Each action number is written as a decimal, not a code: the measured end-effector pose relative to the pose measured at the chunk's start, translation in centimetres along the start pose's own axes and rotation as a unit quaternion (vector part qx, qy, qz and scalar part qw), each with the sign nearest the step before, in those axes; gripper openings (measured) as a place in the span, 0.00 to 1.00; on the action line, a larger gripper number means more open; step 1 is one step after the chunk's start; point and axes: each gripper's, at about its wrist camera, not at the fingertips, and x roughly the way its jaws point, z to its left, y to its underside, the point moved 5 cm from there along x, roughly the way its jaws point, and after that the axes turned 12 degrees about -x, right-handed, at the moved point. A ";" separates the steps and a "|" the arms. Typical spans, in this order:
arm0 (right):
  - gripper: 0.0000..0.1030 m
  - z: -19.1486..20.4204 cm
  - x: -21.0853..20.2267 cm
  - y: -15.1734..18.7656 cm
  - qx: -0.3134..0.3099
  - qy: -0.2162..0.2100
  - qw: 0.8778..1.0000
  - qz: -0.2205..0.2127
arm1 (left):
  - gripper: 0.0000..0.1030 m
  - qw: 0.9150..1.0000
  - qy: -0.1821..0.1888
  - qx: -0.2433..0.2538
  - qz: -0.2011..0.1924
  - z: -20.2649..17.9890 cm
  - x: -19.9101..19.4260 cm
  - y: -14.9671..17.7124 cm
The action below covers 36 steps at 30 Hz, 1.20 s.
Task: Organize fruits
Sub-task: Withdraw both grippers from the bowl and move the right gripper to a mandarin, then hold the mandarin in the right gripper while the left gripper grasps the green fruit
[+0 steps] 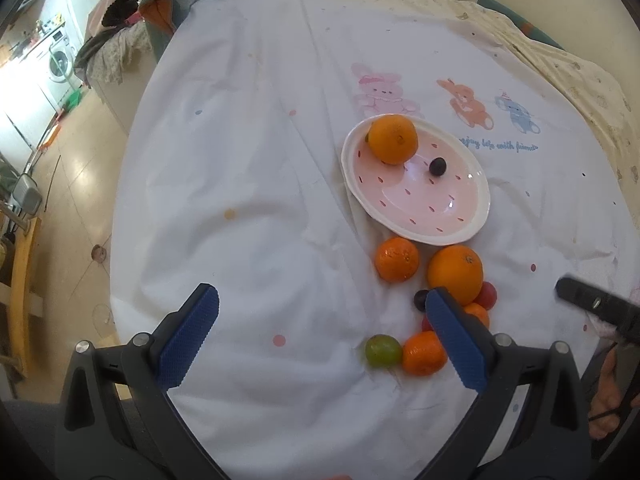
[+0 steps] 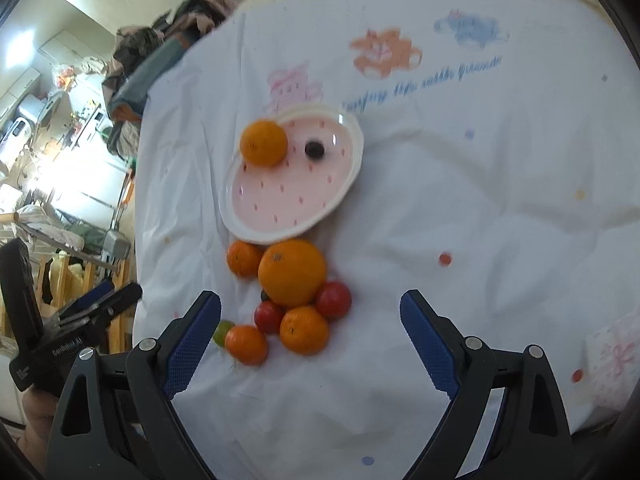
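A pink plate [image 1: 424, 204] [image 2: 280, 208] lies on the white cloth and holds an orange [image 1: 393, 139] [image 2: 264, 142] and a dark grape [image 1: 437, 167] [image 2: 314, 149]. Just in front of it lies a pile of fruit: a big orange [image 1: 456, 274] [image 2: 292, 272], several small oranges [image 1: 397, 259] [image 2: 305, 330], red fruits [image 2: 334, 299], a green fruit [image 1: 383, 350] and a dark grape [image 1: 420, 299]. My left gripper [image 1: 320, 336] is open and empty, left of the pile. My right gripper [image 2: 310, 344] is open and empty, above the pile's near side.
The white cloth [image 1: 248, 184] with printed animals covers a round table. A chair with clothes [image 1: 160, 8] stands at the far left edge. The floor and a washing machine [image 1: 60, 60] lie to the left. The right gripper's body [image 1: 600, 308] shows at the left view's right side.
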 end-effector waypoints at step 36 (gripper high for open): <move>0.43 2.2 1.3 1.0 -0.031 -0.058 0.995 0.068 | 0.98 0.992 0.017 0.061 0.107 1.0 1.1 -0.3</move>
